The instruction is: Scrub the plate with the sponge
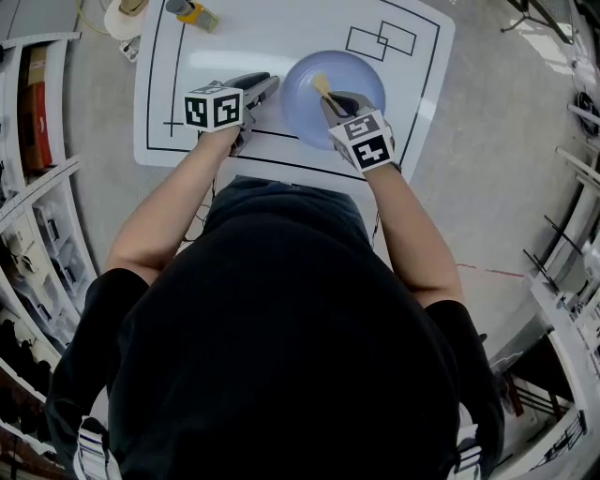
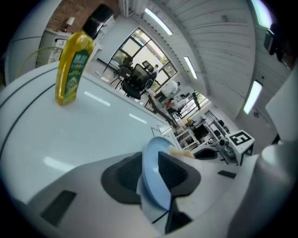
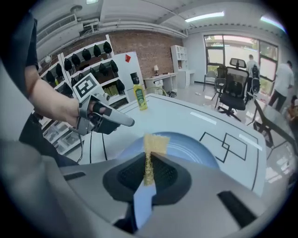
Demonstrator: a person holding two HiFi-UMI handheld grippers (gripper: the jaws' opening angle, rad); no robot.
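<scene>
A light blue plate (image 1: 352, 70) lies on the white mat, also visible in the right gripper view (image 3: 191, 149). My right gripper (image 1: 334, 101) hangs over the plate's near half, shut on a thin yellow sponge (image 1: 322, 88) that stands upright between its pads (image 3: 156, 142). My left gripper (image 1: 266, 86) is just left of the plate's rim and shows from the side in the right gripper view (image 3: 104, 116). In the left gripper view the plate's rim (image 2: 150, 155) shows in the gap between the jaws, which stand open (image 2: 148, 175) without pressing on it.
A yellow dish-soap bottle (image 1: 194, 13) lies at the mat's far edge (image 2: 72, 69). The white mat (image 1: 234, 42) carries black drawn lines and rectangles. A tape roll (image 1: 124, 17) sits far left. Shelves (image 1: 37, 187) line the left side, and office chairs (image 3: 231, 88) stand beyond the table.
</scene>
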